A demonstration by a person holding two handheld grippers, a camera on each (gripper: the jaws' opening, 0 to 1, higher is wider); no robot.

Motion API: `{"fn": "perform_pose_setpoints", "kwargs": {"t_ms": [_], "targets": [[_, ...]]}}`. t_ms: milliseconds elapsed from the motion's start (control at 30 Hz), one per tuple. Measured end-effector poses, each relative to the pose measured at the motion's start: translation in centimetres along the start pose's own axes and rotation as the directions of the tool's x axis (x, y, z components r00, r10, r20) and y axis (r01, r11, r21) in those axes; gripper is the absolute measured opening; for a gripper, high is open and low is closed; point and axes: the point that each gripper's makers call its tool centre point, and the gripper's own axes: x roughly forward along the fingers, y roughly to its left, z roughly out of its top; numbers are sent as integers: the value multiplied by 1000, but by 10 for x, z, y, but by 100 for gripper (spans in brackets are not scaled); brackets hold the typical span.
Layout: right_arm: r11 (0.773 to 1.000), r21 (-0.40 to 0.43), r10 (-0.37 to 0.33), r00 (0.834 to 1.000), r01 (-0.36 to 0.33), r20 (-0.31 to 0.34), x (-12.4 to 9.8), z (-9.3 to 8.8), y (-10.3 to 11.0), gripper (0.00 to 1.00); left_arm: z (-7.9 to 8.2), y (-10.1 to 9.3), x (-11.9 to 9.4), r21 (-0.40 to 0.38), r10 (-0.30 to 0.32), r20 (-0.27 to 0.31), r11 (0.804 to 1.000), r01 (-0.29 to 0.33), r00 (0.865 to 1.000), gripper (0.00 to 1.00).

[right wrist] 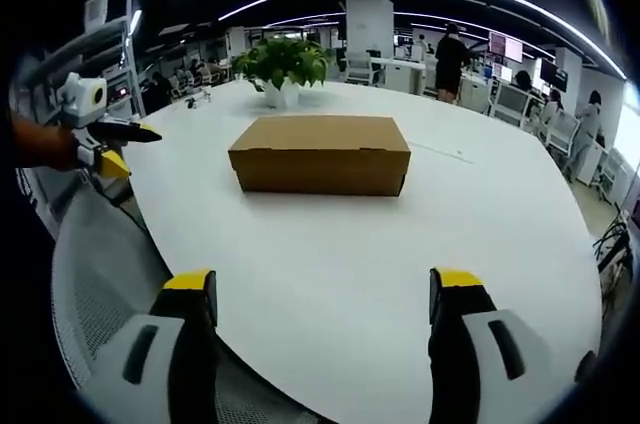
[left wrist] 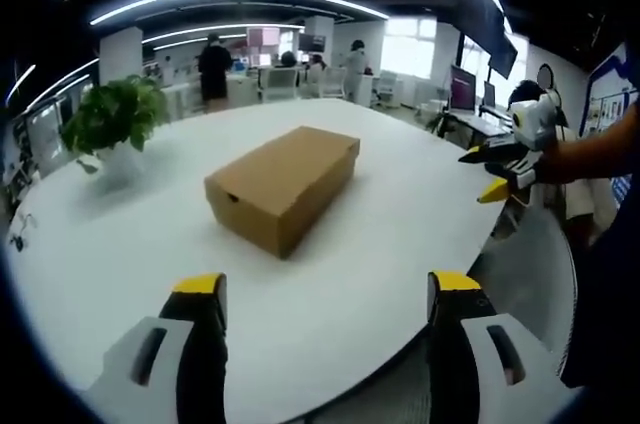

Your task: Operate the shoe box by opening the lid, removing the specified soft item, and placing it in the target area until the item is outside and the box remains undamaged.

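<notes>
Left gripper view
- Left gripper [left wrist: 328, 294]: jaws wide apart with nothing between them, held back at the near edge of the surface [left wrist: 400, 204].
- Shoe box [left wrist: 283, 187]: brown cardboard, lid on, standing alone near the middle of the white surface, well apart from the jaws.
- Box axis: long axis runs diagonally away, from near-left to far-right; a short end faces the camera, with a small dark notch in it.
- Right gripper [left wrist: 498, 172]: enters from the right edge, held by a person's arm beside the surface. Its yellow-tipped jaws look parted and hold nothing.
- Potted plant [left wrist: 115, 119]: on the surface to the left of the box, apart from it.

Right gripper view
- Right gripper [right wrist: 325, 294]: jaws wide apart and empty, at the near edge of the surface, well short of the box.
- Shoe box [right wrist: 320, 154]: one long side faces the camera; long axis runs left to right across the view. The lid skirt overlaps the base.
- Left gripper [right wrist: 112, 149]: at the left edge, clear of the box.

Handling judgement
- Box: probably light, with thin walls that dent under a hard pinch.
- Hold point: likely the lower rim of the lid skirt, lifted from one side while the other jaws steady the base.
- Soft item: hidden inside; nature unknown.
</notes>
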Motion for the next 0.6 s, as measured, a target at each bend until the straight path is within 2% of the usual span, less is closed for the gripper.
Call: {"fn": "perform_pose_setpoints", "kwargs": {"t_ms": [133,600], "targets": [[1000,-4,1,1000,-1,-4,6,4,-6,82,5,6,6,9,18,9,1000,-18,1000,83],[1000,-21,11,1000,-11,-11,28,20,-17,81,17,23,31,16,16,2,1000,-16,1000,81]]}}
